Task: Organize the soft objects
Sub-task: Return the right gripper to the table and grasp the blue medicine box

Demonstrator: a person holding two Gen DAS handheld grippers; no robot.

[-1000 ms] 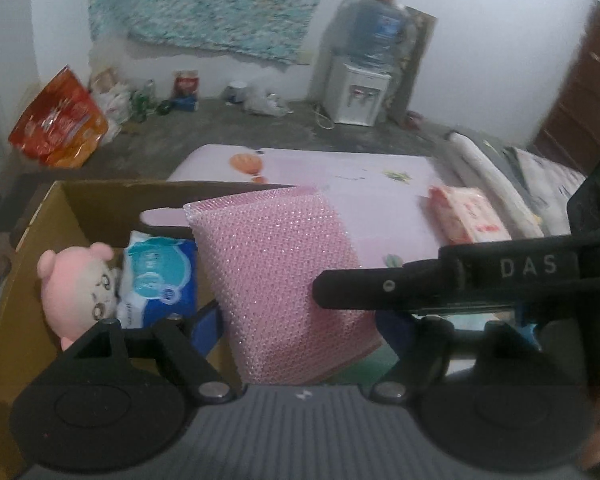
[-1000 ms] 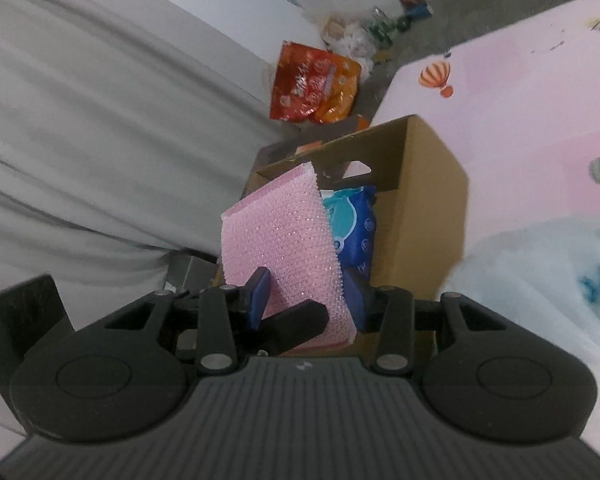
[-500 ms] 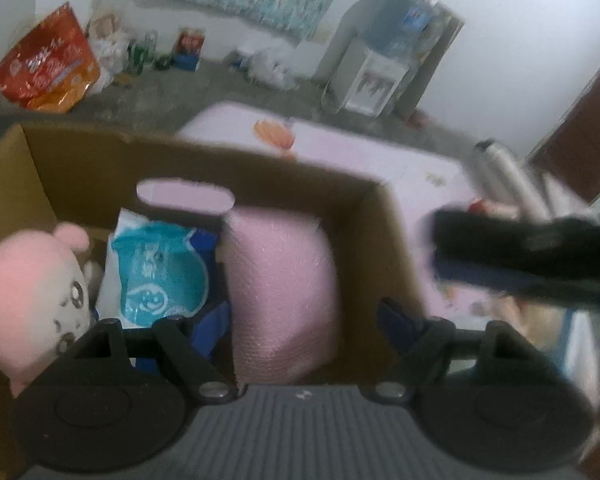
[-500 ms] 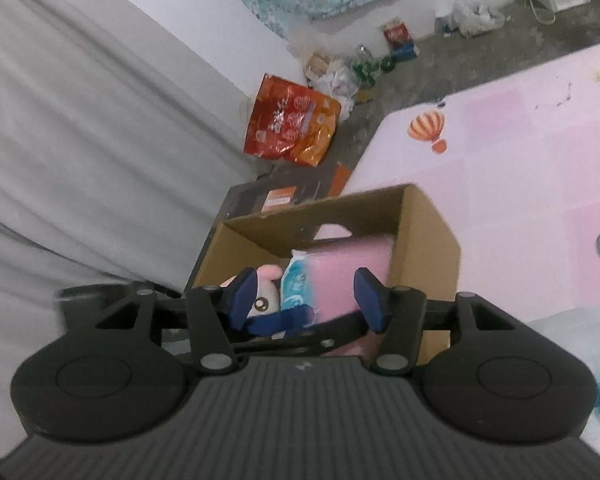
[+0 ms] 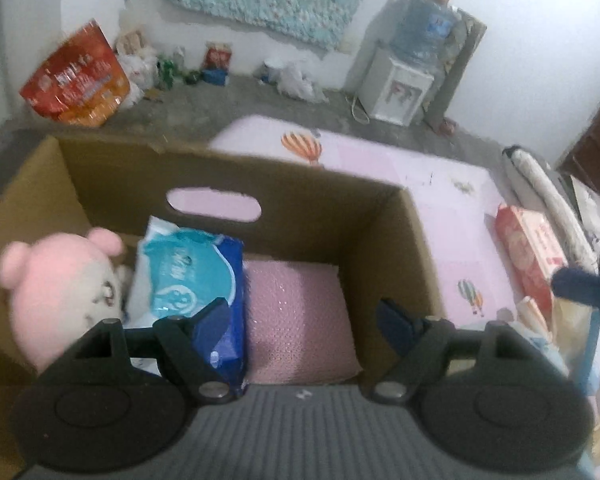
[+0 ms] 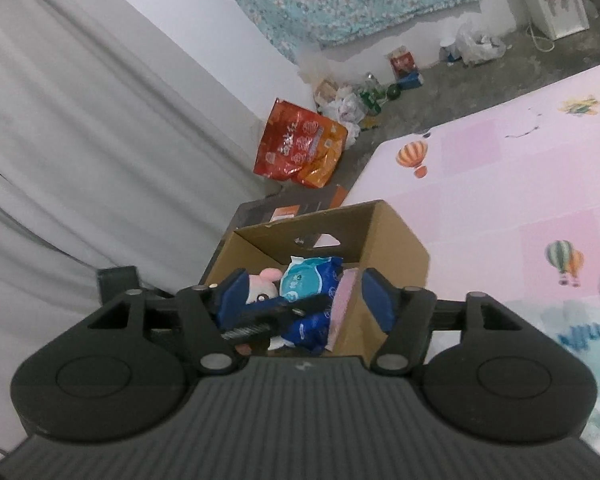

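A cardboard box [image 5: 300, 176] holds a pink plush toy [image 5: 60, 280] on the left, a blue wipes pack [image 5: 188, 272] in the middle and a pink textured pad [image 5: 300, 312] on the right. My left gripper [image 5: 304, 314] hangs open just over the box; the pad lies loose between its fingers, untouched. My right gripper [image 6: 305, 292] sits higher and farther back, jaws opening with nothing between them. The right wrist view shows the box [image 6: 396, 240], the plush [image 6: 266, 280], the wipes pack [image 6: 308, 276] and the pad [image 6: 342, 296] below it.
The box stands at the edge of a pink balloon-print mat [image 5: 452, 208]. A red tissue pack [image 5: 528, 248] lies on the mat to the right. An orange-red bag [image 5: 76, 80] and a water dispenser [image 5: 400, 88] stand by the far wall. Grey curtain [image 6: 80, 120] hangs left.
The pink pad, held up over the box a second ago, now lies inside it. The right gripper let go, opened and drew back upward. The left gripper sank toward the box.
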